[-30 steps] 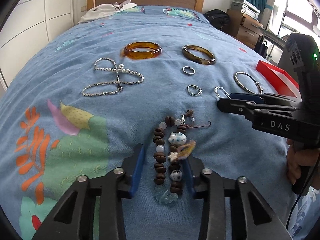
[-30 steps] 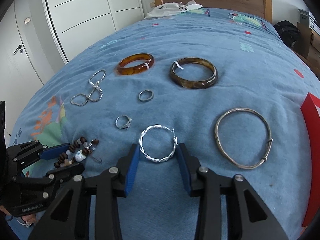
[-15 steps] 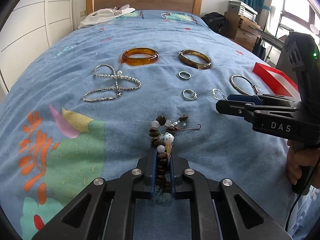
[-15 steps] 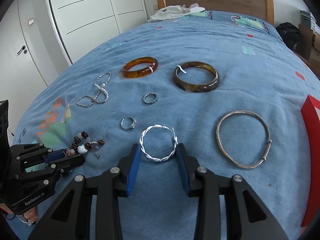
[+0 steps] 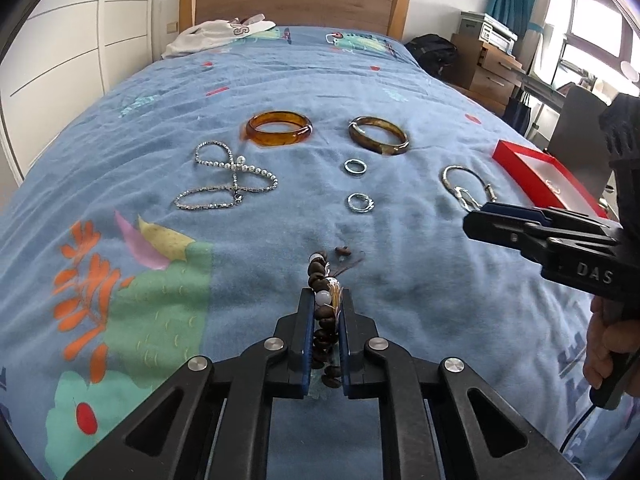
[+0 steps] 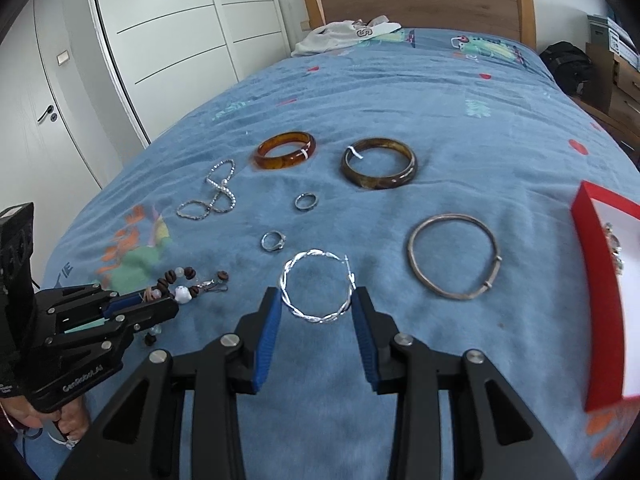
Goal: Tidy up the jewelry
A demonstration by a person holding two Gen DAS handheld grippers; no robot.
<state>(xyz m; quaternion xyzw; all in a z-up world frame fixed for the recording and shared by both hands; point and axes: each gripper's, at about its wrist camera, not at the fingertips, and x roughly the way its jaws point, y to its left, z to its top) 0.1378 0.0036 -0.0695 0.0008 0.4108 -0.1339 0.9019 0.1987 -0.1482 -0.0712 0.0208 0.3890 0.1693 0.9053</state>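
A: Left gripper (image 5: 325, 300): fingers nearly closed, blue pads clamped on the bead bracelet (image 5: 322, 312). The strand runs between the pads; its far end and a loose brown bead spill past the tips onto the bedspread (image 5: 400, 280).

B: Right gripper (image 6: 316, 298): fingers spread wide, holding nothing. The twisted silver hoop (image 6: 316, 286) lies flat between the tips, its sides just beside each pad; contact unclear.

A: Room ahead of the left tips: bare cloth, then two small rings (image 5: 361, 202), well apart.

B: Right of the right fingers, a plain silver bangle (image 6: 454, 262); further right, the red box (image 6: 592, 276) at the bed's edge. Beyond the tips, an amber bangle (image 6: 285, 150) and a dark bangle (image 6: 378, 163).

A: Both grippers low over the bed, angled down.
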